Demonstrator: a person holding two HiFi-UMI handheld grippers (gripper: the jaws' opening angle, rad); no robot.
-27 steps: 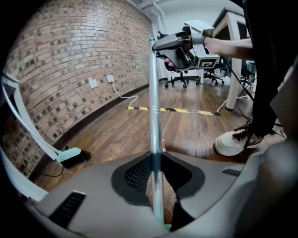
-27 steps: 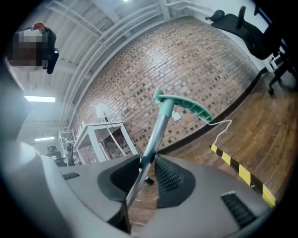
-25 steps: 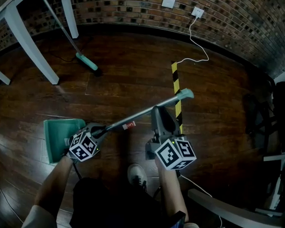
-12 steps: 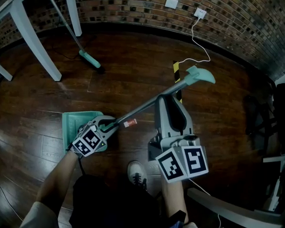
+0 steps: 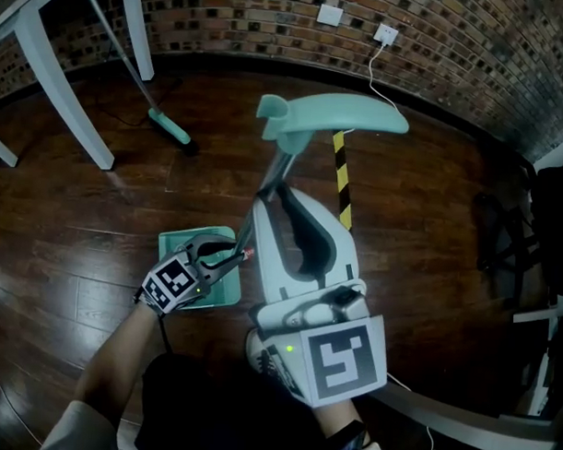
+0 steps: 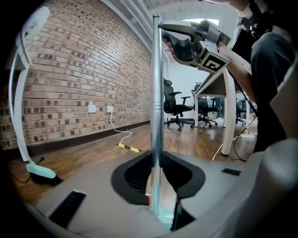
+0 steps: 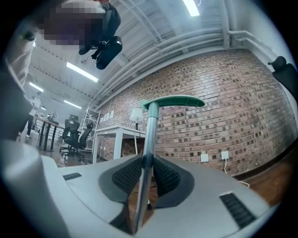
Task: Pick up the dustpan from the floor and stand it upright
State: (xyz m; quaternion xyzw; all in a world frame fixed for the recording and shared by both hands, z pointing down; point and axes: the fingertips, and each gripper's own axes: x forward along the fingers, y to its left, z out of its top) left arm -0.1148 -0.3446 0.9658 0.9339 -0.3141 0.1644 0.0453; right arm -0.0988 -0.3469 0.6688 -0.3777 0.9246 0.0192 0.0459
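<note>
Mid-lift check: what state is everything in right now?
Dustpan: pole raised steeply, pan end down.
Left gripper: shut on the pole, low down.
Right gripper: jaws just closing further, clamped on the pole high up.
Broom: leaning, head on floor.
Charger plug: in wall socket.

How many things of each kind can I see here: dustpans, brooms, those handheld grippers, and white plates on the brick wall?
Dustpan: 1
Broom: 1
Grippers: 2, the left gripper and the right gripper, whose jaws have just been closing with the dustpan's pole between them
White wall plates: 2
Total: 6
</note>
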